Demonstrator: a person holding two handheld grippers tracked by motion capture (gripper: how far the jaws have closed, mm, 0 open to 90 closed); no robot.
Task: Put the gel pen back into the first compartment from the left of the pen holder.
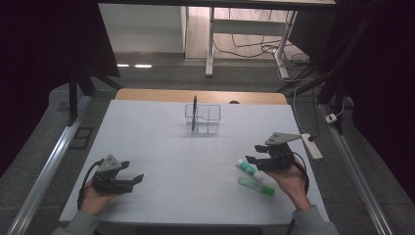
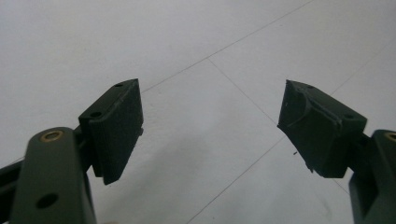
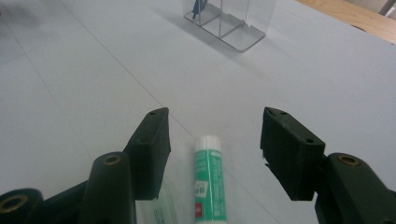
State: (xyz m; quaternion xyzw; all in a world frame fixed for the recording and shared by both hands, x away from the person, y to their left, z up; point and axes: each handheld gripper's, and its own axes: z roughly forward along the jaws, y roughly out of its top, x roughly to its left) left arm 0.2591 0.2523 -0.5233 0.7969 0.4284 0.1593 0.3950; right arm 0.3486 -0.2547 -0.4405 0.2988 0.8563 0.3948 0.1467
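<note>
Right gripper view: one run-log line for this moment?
right tongs: open, straddling green-white glue stick | left tongs: open, empty | clear plastic divided holder: dark pen inside

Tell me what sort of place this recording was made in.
Probably a lab or workshop set up for recording, not a home: a white table ringed by dark curtains, loose cables and a power strip on the floor, and bare desk frames behind.

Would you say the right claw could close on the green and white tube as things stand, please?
Probably yes. The right claw is open, and the green and white tube lies flat on the table between its jaws, with nothing above it. A second tube beside it might get nudged.
</note>
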